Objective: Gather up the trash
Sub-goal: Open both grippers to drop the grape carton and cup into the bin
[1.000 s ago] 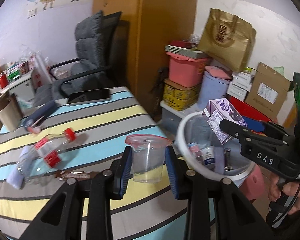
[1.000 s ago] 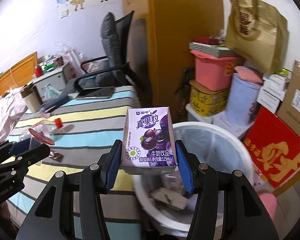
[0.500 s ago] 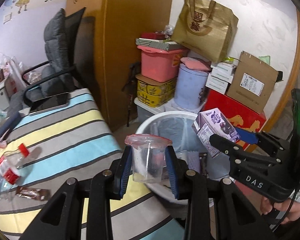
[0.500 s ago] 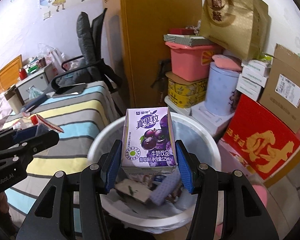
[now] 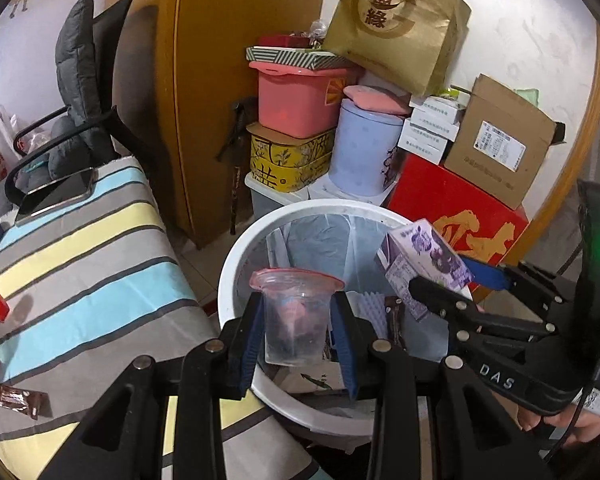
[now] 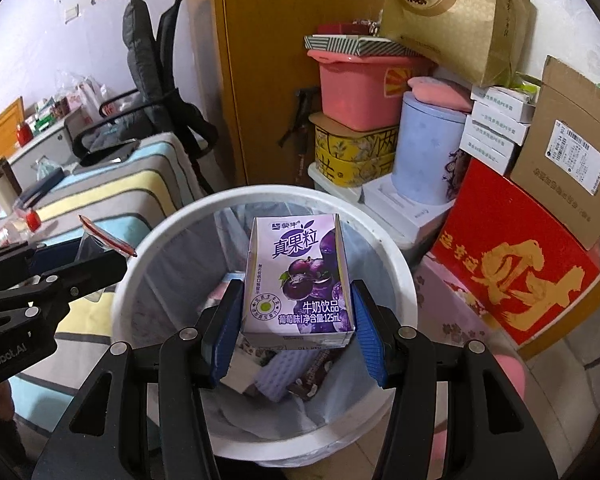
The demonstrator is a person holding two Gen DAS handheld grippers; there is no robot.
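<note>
Over the near left rim of the white trash bin point(image 5: 236, 264), the left gripper point(image 5: 298, 336) is closed on a clear plastic cup point(image 5: 294, 320) with a red rim, pads on its sidewalls; it looks light and thin, so easily crushed. Over the bin's middle, the right gripper point(image 6: 296, 324) clamps a purple milk-drink carton point(image 6: 298, 280) by its side faces, probably light and fairly stiff.

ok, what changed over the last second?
Both grippers swung from over the striped table to over the white bin and dipped toward it. Unchanged: left gripper clamps the clear cup, right gripper the purple milk carton; nothing released.
</note>
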